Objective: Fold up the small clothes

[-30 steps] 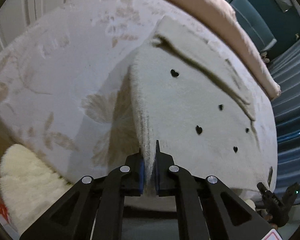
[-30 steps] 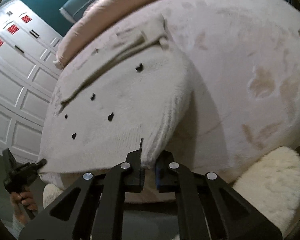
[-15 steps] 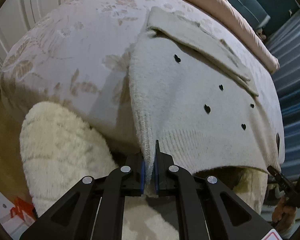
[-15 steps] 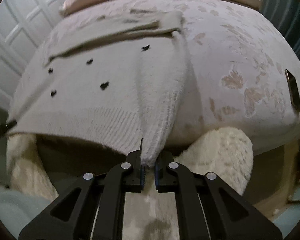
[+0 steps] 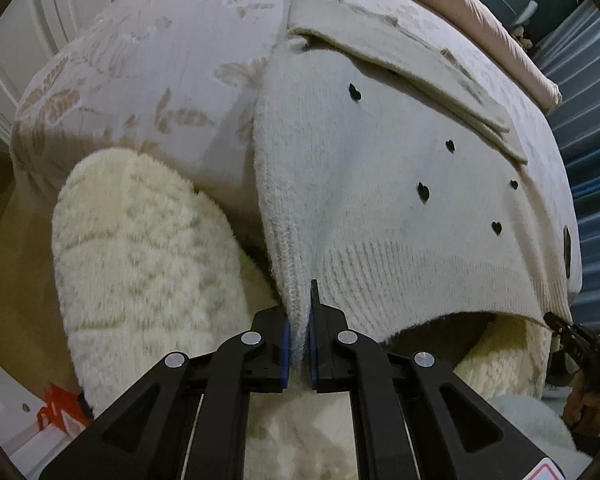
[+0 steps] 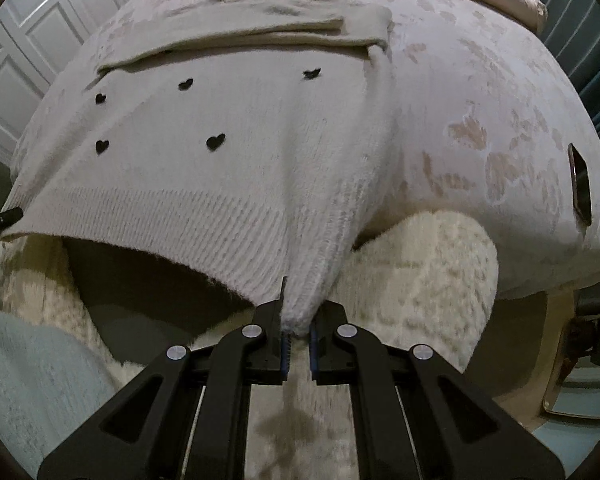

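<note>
A cream knit sweater with small black hearts lies on the bed, its ribbed hem stretched off the near edge. Its sleeves are folded across the top. My left gripper is shut on the sweater's left hem corner. My right gripper is shut on the right hem corner of the sweater. The hem hangs taut between the two grippers, lifted off the bed. The right gripper's tip also shows in the left wrist view, and the left gripper's tip at the edge of the right wrist view.
The bed has a floral cover and a pink blanket at the far side. A fluffy cream rug lies on the floor below. A dark phone lies on the bed at the right. White panelled doors stand behind.
Both grippers have pulled back and down from the bed with the hem corners, dragging the sweater toward the near edge so the hem now hangs beyond it over the rug.
</note>
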### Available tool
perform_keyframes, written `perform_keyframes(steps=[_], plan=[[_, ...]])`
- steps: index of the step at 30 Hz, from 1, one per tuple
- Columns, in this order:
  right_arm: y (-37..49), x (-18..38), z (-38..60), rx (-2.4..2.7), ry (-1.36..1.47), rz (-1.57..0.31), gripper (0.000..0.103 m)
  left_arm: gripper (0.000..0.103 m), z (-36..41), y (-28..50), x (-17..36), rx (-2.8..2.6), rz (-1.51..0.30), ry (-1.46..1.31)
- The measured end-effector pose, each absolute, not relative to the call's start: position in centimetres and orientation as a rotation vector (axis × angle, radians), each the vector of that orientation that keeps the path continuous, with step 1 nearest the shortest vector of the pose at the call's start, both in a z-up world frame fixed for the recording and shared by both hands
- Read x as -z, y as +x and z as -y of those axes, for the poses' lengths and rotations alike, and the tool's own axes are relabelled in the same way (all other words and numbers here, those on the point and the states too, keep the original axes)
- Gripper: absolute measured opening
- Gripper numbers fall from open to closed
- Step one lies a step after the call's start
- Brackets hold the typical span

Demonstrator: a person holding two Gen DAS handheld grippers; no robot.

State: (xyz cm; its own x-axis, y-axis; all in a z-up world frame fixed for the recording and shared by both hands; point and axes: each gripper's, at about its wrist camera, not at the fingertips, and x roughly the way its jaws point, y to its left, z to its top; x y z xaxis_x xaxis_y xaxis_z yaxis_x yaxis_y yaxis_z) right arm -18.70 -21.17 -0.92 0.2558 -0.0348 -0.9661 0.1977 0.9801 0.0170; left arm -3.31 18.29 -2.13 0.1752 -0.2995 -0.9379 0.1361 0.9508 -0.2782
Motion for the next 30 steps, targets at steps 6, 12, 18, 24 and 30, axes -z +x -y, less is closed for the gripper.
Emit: perform_keyframes(steps=[6, 12, 18, 24, 30], plan=[[-22.0, 1.3, 20.6, 0.098, 0.186, -1.420, 0.005, 0.004, -19.0, -6.3, 2.0, 0.313, -1.435, -0.091], [-25.0, 0.7, 19.7, 0.007, 0.191, -1.537, 0.005, 0.004, -20.2, -8.9, 1.7, 0.302, -1.532, -0.073], [-17.1, -4.5, 24.6, 0.025, 0.258, -1.296, 0.005, 0.004, -18.2, -0.7, -3.3, 0.348, -1.297, -0.151], [-2.9, -8.3, 32.1, 0.171, 0.429, -0.842, 0.010, 0.018, -12.4, 13.7, -7.7, 0.291, -0.946, -0.184], [-3.1, -12.4, 34.9, 0.445, 0.605, -0.392, 0.066, 0.071, -13.5, 17.9, -12.2, 0.102, -0.690, -0.388]])
